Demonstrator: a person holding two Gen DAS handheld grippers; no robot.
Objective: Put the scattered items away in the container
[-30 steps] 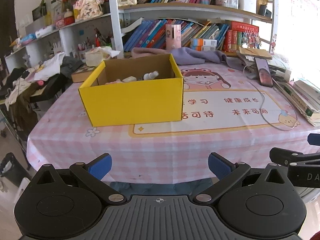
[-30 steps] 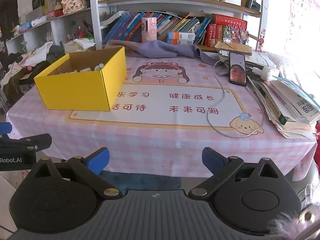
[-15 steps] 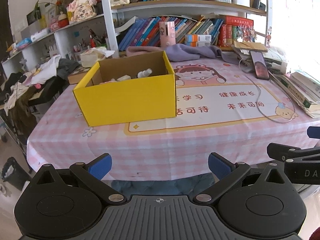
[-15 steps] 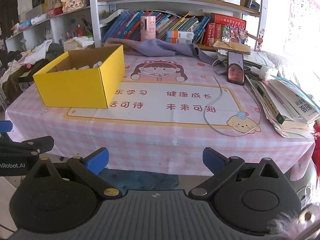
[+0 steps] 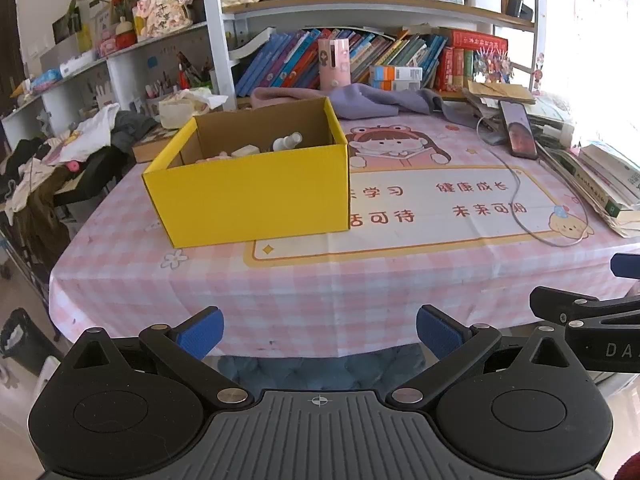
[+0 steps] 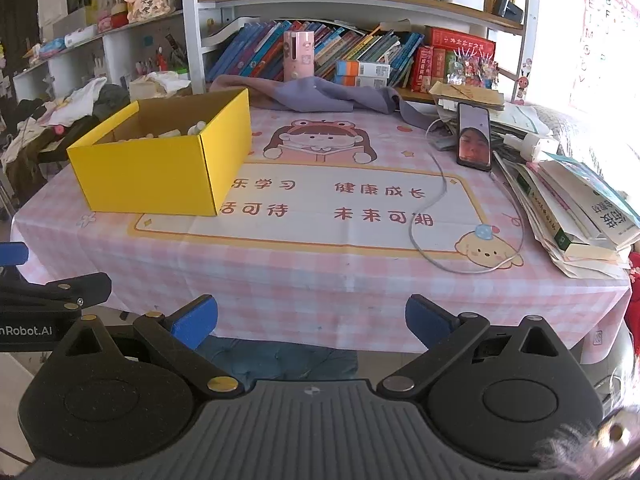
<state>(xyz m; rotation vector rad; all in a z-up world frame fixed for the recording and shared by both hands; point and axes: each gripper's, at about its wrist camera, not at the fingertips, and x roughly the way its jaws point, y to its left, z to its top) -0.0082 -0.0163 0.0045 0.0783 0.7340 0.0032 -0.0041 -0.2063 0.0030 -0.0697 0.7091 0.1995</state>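
A yellow cardboard box (image 5: 256,196) stands on the left of the pink checked tablecloth (image 5: 304,284); it also shows in the right wrist view (image 6: 156,176). Inside it lie a small white bottle (image 5: 286,142) and other pale items, partly hidden by the walls. My left gripper (image 5: 318,332) is open and empty, held off the table's front edge. My right gripper (image 6: 312,318) is open and empty too, also in front of the table edge, to the right of the left one.
A phone (image 6: 474,136) with a white cable (image 6: 432,208) lies at the back right. A stack of books (image 6: 576,208) fills the right edge. A purple cloth (image 6: 320,94) and bookshelves stand behind. Clothes are piled at the left (image 5: 60,152).
Both grippers have drawn back from the table and risen a little; the box and table look farther away. Both stay open and empty.
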